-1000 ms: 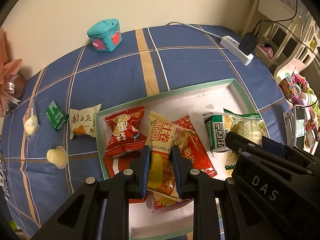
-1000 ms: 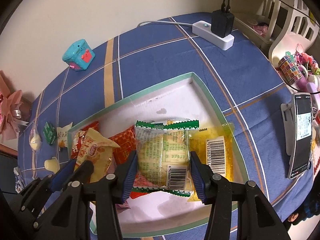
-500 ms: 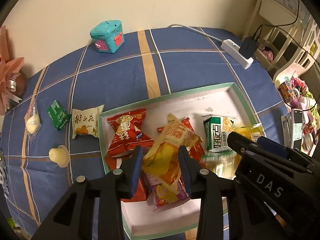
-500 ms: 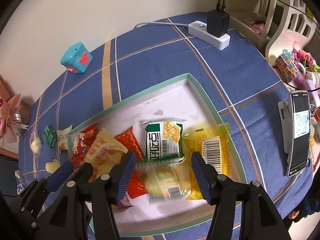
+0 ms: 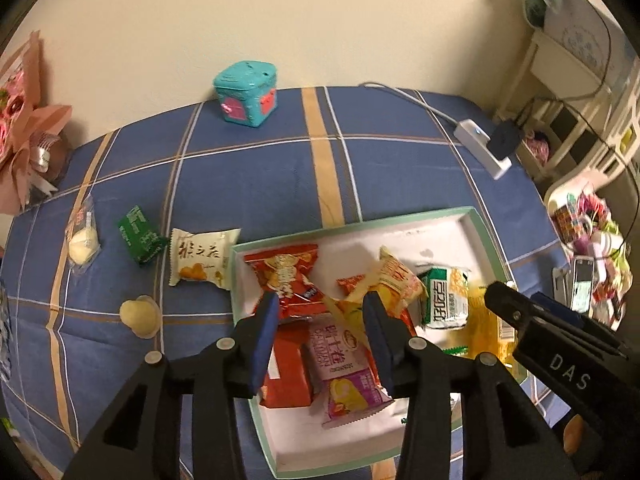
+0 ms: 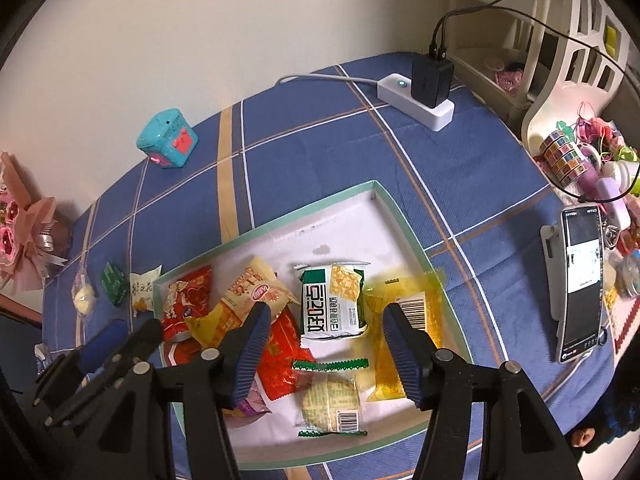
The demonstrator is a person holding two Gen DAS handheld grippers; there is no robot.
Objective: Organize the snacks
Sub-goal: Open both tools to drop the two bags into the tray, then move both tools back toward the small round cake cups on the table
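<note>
Left wrist view: my left gripper [image 5: 320, 320] hangs wide open, empty, above the snack packets [image 5: 384, 280] lying in the green-rimmed tray [image 5: 480, 236]; my right gripper [image 6: 324, 336] gapes empty over it too.

You see glossy, crinkled plastic snack wrappers [image 6: 334, 300] in a matt green-rimmed cardboard tray [image 6: 414, 236] on woven blue checked cloth [image 5: 248, 184].

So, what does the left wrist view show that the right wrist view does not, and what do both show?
Only the left view shows the round yellow jelly cup on the cloth. Only the right view shows the whole phone on its stand and the green-edged cracker packet lying in the box. Both show the teal toy, the power strip and the green-rimmed box.
</note>
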